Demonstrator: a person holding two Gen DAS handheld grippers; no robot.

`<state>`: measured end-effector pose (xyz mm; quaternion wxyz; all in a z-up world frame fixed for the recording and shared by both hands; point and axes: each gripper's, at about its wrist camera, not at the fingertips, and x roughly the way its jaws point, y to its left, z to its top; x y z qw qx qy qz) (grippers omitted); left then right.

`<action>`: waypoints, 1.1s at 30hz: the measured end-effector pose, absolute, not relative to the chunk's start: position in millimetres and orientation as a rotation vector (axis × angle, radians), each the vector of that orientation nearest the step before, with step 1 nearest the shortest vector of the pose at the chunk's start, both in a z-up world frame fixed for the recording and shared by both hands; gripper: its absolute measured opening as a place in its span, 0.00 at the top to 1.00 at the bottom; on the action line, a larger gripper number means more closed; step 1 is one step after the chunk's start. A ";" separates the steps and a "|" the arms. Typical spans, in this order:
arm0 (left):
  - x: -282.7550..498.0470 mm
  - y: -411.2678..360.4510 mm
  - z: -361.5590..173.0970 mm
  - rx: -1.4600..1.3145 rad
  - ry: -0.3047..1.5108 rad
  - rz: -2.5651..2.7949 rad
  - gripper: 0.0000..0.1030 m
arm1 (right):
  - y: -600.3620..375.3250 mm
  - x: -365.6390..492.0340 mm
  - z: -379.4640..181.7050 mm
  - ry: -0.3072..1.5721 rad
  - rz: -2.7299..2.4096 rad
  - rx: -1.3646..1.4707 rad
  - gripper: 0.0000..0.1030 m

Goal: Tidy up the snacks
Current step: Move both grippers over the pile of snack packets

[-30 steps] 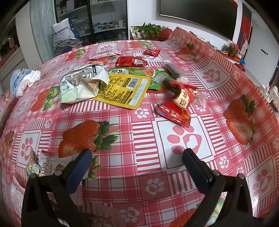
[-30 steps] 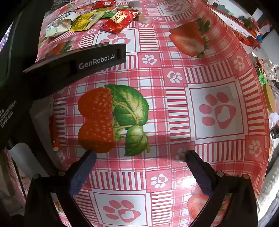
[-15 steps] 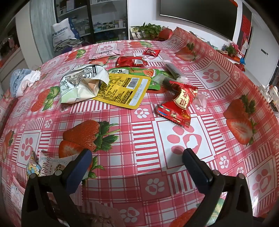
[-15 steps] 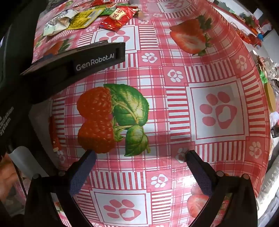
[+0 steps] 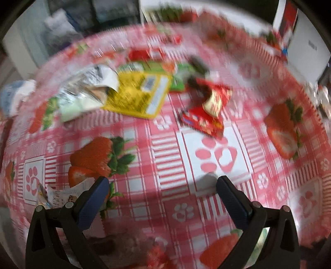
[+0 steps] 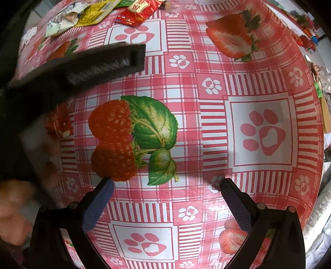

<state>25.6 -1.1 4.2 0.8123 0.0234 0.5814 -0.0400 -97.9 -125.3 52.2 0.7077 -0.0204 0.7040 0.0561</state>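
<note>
Our left gripper (image 5: pixel 162 182) hung over the tablecloth (image 5: pixel 165 165) with its jaws spread wide and nothing between them, and the whole left wrist view was smeared by blur. Our right gripper (image 6: pixel 166 184) also had its jaws spread and empty, above a printed raspberry on the same red-and-white cloth with paw prints and strawberries. We took the yellow packet (image 5: pixel 137 96) as our landmark: it lay flat on the cloth, far from both grippers. A crumpled silver and pale green wrapper (image 5: pixel 82 93) lay against the yellow packet on one side, partly overlapping its edge. On the other side of the yellow packet, a little apart from it, lay a red packet (image 5: pixel 206 111) with a gold patch, resting near a big paw print. Behind the yellow packet, touching its far edge, were green packets (image 5: pixel 165 72), and farther behind them another red wrapper (image 5: pixel 140 54), too blurred for us to say more. Well on the near side of the yellow packet, just beside our left gripper's finger, sat a pale printed packet (image 5: pixel 62 196), partly hidden. In the right wrist view the yellow packet (image 6: pixel 97 12) showed at the top edge with the red one (image 6: pixel 138 12) next to it, and the dark body of our left gripper (image 6: pixel 82 64) crossed in front.
</note>
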 end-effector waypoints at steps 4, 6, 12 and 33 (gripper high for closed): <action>18.9 7.9 23.8 0.037 1.342 -0.165 0.00 | -131.4 -83.6 50.6 1.591 0.125 -0.007 0.00; 11.4 23.3 55.6 0.041 1.331 -0.170 0.00 | -138.3 -77.9 56.2 1.604 0.092 0.031 0.00; -29.2 69.0 113.2 0.148 1.274 -0.151 0.00 | -139.5 -77.6 78.9 1.608 0.067 0.131 0.00; -60.1 193.1 58.8 0.174 1.470 -0.035 0.00 | -48.7 -86.0 85.4 1.691 -0.058 0.254 0.00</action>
